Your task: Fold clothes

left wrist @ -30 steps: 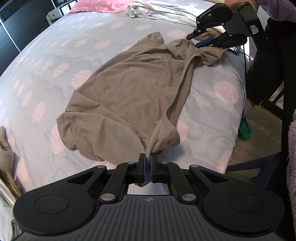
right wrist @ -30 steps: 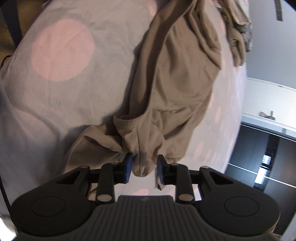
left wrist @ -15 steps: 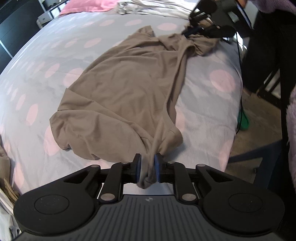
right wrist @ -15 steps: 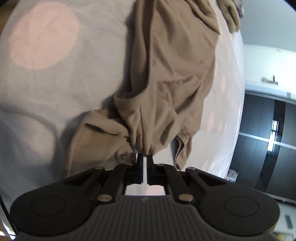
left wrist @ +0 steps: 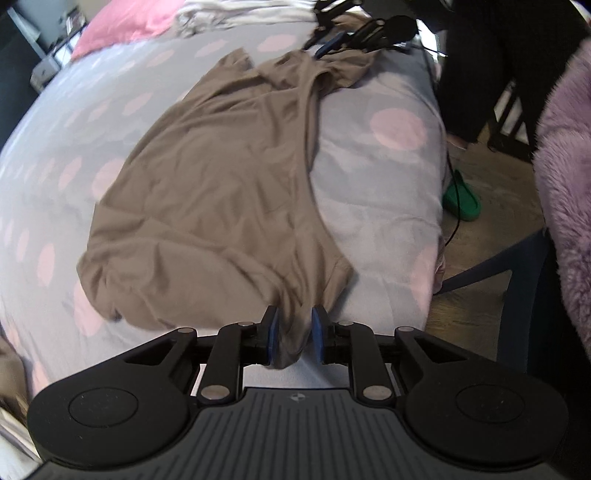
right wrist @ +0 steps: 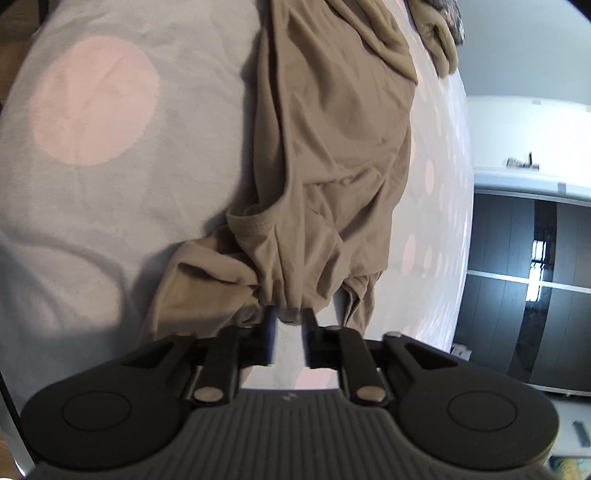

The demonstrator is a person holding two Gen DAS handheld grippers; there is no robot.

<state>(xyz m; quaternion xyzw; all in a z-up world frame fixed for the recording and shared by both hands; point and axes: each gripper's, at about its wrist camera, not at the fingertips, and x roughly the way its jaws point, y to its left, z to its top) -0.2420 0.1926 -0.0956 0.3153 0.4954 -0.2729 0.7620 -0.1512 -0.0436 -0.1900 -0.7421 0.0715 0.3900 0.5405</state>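
A bed [left wrist: 388, 192] covered in grey bedding with pink dots fills the left wrist view, and one taupe T-shirt [left wrist: 221, 177] lies spread across it. The left tongs [left wrist: 293, 334] stand parted now, where a second ago they were pinched shut on the fabric; a bunched fold of the shirt's near edge sits loosely between the blue pads. At the shirt's far end the right tongs [left wrist: 332, 42] show, partly blurred. One pink pillow [left wrist: 122, 22] and a white pile of cloth [left wrist: 240, 13] lie at the head of the bed, and one green slipper [left wrist: 461, 201] rests on the floor beside it.

From the right wrist view, the same T-shirt [right wrist: 332, 147] runs away over the dotted bed [right wrist: 96, 110]. The right tongs [right wrist: 290, 325] are open here too, having been clamped half a second earlier; a small crumpled tip of the shirt lies just between the fingertips. Another piece of taupe clothing [right wrist: 439, 40] lies at the far edge. Dark cabinets [right wrist: 535, 295] line the wall.
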